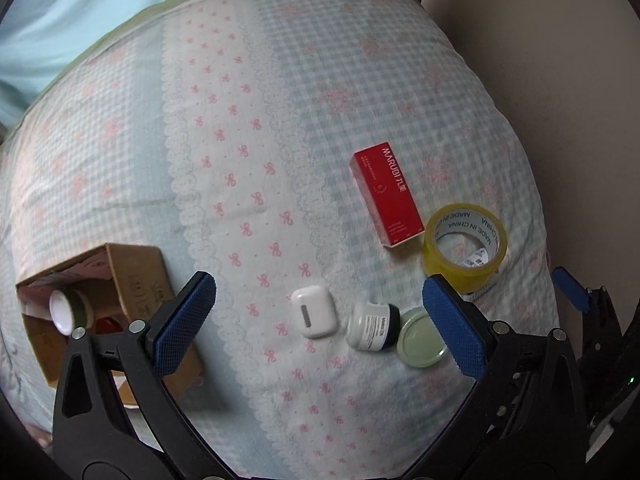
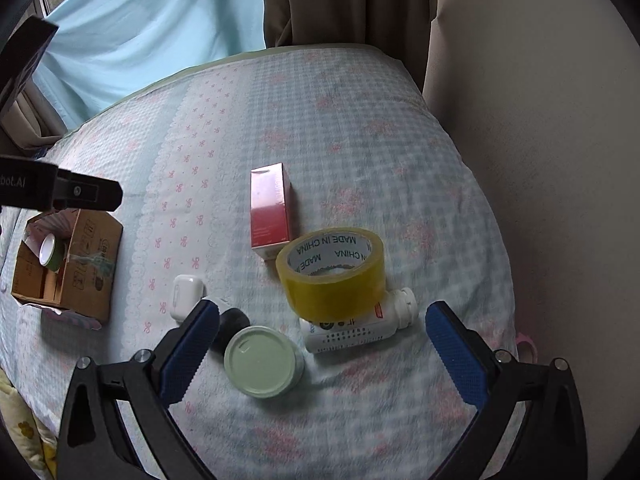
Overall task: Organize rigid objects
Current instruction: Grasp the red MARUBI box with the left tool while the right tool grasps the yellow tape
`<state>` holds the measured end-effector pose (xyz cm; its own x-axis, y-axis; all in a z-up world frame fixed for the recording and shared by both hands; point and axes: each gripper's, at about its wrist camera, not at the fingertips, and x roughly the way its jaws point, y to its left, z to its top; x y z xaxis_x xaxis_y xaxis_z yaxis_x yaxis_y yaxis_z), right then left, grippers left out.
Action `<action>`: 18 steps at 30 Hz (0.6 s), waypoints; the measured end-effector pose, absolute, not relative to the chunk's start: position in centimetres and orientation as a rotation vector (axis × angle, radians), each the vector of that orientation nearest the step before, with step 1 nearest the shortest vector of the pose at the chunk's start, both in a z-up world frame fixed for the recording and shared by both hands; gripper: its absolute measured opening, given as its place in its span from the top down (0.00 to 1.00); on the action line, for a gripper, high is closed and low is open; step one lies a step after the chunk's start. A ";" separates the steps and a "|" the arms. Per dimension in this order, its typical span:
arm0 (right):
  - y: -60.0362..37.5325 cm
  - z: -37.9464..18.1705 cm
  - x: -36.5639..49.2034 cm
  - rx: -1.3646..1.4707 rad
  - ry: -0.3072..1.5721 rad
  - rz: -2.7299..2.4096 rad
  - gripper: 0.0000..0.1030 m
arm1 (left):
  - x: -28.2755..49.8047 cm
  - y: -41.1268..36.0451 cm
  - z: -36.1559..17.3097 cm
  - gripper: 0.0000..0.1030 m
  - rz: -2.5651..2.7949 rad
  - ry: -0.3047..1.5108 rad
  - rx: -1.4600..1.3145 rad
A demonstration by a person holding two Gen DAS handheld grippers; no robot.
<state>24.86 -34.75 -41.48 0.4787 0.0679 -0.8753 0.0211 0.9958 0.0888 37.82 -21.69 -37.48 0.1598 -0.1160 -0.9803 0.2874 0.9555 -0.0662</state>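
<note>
On the bed lie a red Marubi box [image 1: 386, 196] [image 2: 270, 210], a yellow tape roll [image 1: 464, 246] [image 2: 332, 276], a white earbud case [image 1: 312, 311] [image 2: 185, 295], a small white jar with a dark cap [image 1: 372, 326], a pale green lid [image 1: 422, 337] [image 2: 260, 362] and a white bottle [image 2: 360, 326] lying under the tape roll. My left gripper [image 1: 320, 320] is open above the earbud case and small jar. My right gripper [image 2: 320, 352] is open and empty, with the green lid and white bottle between its fingers.
An open cardboard box [image 1: 140, 276] [image 2: 88, 264] stands at the left and holds a green and white tape roll [image 1: 70, 312] [image 2: 50, 252]. The bed's right edge meets a beige wall [image 2: 540, 160]. Curtains [image 2: 140, 32] hang behind the bed.
</note>
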 end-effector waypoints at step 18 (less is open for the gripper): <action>-34.8 -48.2 29.3 -0.025 1.019 0.066 0.00 | 46.2 -29.8 -51.2 0.16 -0.250 1.623 0.178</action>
<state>29.33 -34.83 -48.20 0.5224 0.0431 -0.8516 -0.0665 0.9977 0.0097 46.19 -29.84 -51.17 -0.0683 -0.0366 -0.9970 0.2654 0.9627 -0.0535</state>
